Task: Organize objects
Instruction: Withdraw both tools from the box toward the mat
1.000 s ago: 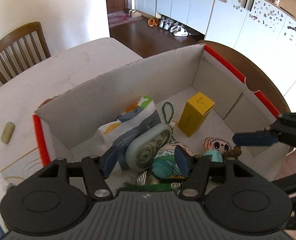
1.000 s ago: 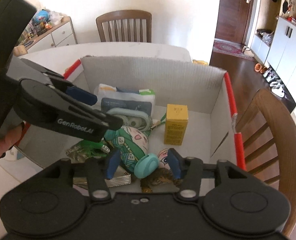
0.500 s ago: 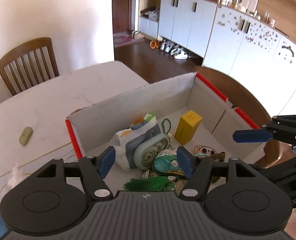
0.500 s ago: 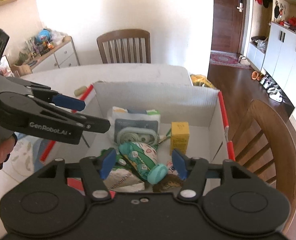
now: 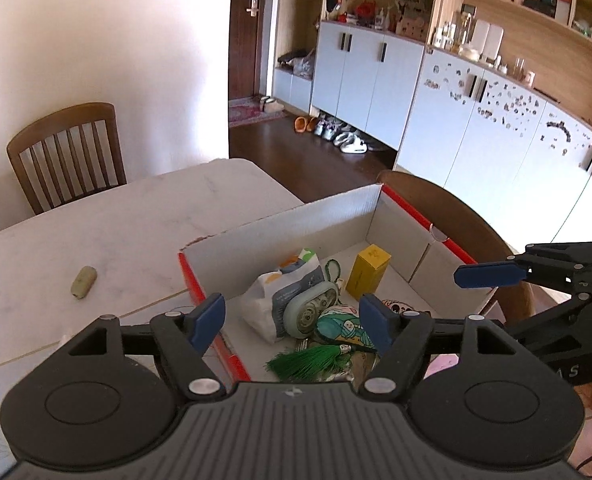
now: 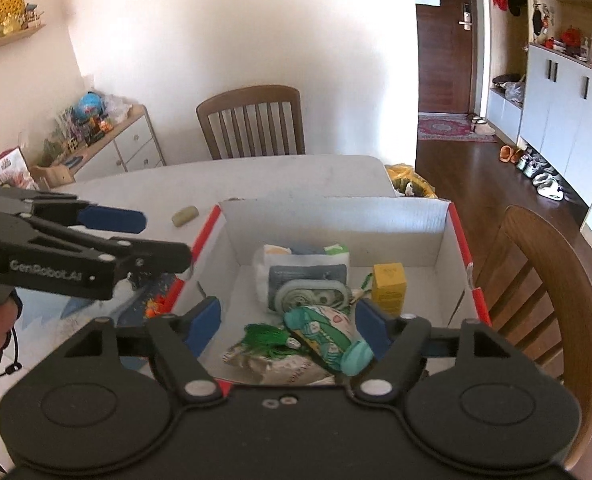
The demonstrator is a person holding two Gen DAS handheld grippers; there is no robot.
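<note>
We're looking down over the pale tabletop (image 5: 108, 220), and on it sits the big white cardboard box (image 6: 331, 216) with its red-edged rim, well below us now where a second ago it filled both views, so both hands have pulled up and back from it. That tells us a drop has probably just finished and we're free to fetch the next item. Inside the box the load is settled: the white printed pouch (image 6: 299, 264) against the far wall, the grey-green oval case (image 6: 309, 294) leaning on it, the yellow carton (image 6: 389, 282) standing upright to their right, the teal patterned pouch (image 6: 327, 336) nearer us and the green tassel (image 6: 266, 336) beside it. The left tongs (image 5: 292, 322) are spreading wider at this moment with nothing between the blue pads, only box contents far beneath them; a second ago those pads sat noticeably closer together. The right tongs (image 6: 288, 322) are doing the same, jaws opening and empty, up from a much narrower gap earlier. Smallest of all, one stray remains outside: the little olive-coloured capsule (image 5: 83, 282) lying alone on the tabletop, well apart from the box, and in our judgement that's the likely next pick-up.
</note>
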